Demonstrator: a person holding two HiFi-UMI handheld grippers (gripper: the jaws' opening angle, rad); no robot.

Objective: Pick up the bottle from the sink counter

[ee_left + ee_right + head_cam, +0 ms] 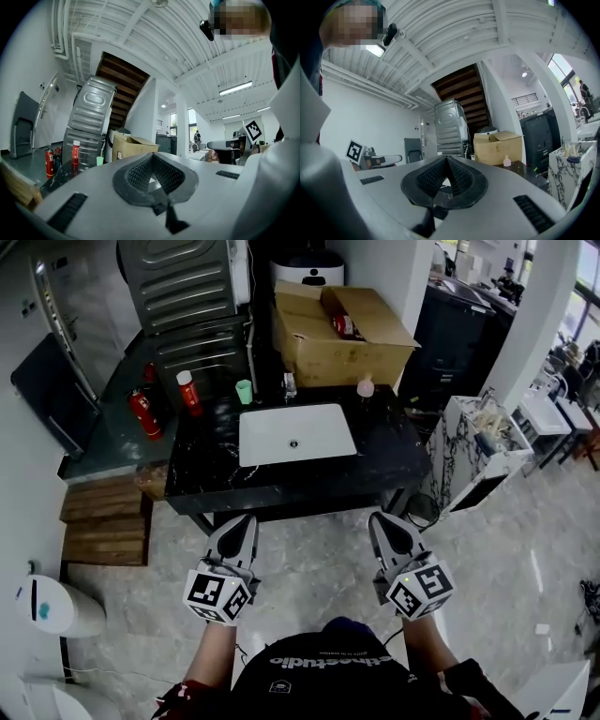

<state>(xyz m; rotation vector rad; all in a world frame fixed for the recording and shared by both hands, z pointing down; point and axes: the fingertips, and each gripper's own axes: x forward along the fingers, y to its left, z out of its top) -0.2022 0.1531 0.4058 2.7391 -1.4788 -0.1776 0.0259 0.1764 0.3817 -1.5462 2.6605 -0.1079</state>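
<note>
A red bottle with a white cap [187, 390] stands at the back left of the black marble sink counter [202, 474], and shows again as the red bottle [75, 153] in the left gripper view. A small pink bottle [366, 386] stands at the counter's back right and appears as the pink bottle [506, 161] in the right gripper view. My left gripper [239, 524] and right gripper [386, 521] hover over the floor just in front of the counter. Both are shut and empty. The jaws of the left gripper [152, 157] and of the right gripper [446, 159] meet at their tips.
A white sink basin [296, 433] is set in the counter, with a faucet [290, 382] and a green cup [244, 391] behind it. An open cardboard box [342, 334] sits behind the counter. A fire extinguisher [142, 412] and wooden pallets [103, 521] lie left, a marble-patterned cabinet [478, 451] right.
</note>
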